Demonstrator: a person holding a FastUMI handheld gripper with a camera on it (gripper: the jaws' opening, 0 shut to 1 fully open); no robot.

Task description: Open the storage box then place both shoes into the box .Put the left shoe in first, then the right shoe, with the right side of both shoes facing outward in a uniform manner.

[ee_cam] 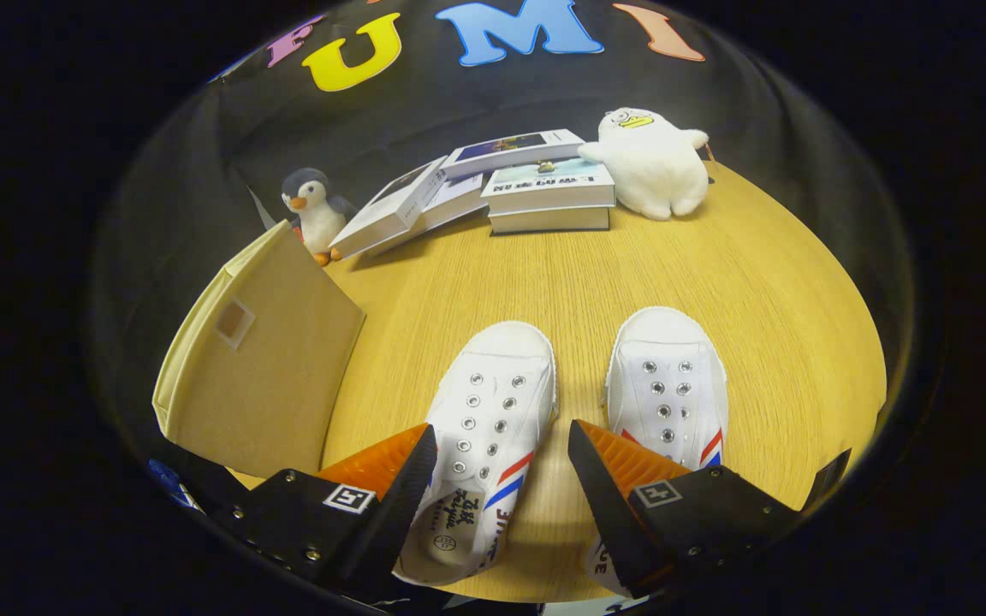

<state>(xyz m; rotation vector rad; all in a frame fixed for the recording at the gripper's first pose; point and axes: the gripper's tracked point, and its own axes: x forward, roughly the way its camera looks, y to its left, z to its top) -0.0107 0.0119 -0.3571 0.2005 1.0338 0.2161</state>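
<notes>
Hovering above the round wooden table (544, 282), the gripper (501, 445) has its fingers spread wide, nothing clamped between them.

Landmark: the left shoe (484, 428), white canvas, metal eyelets, red and blue stripes on its side, toe pointing away from the gripper.
- One finger sits over this shoe's left flank near the heel opening; contact cannot be judged from this angle. The other finger lies to the shoe's right, over the bare wood gap and overlapping the near part of the right shoe (667, 385).
- The heel end of the left shoe falls between the two fingers; its toe reaches beyond them.
- Right shoe: just beside the left shoe on its right, roughly parallel, apart from it with a strip of table between. Same stripes on its side.
- Storage box (258, 359): beige fabric, to the left of the left shoe, near but not touching it. A flat panel with a small square patch faces up and toward the shoe; it looks closed.
- Beyond the left shoe's toe, well apart: a stack of books (549, 192), with more books (412, 205) leaning to its left.
- Penguin plush (315, 210): behind the storage box, left of the leaning books.
- White duck plush (654, 162): right of the book stack, touching it.

Table between the left shoe and the box lies open, nothing standing there.
</notes>
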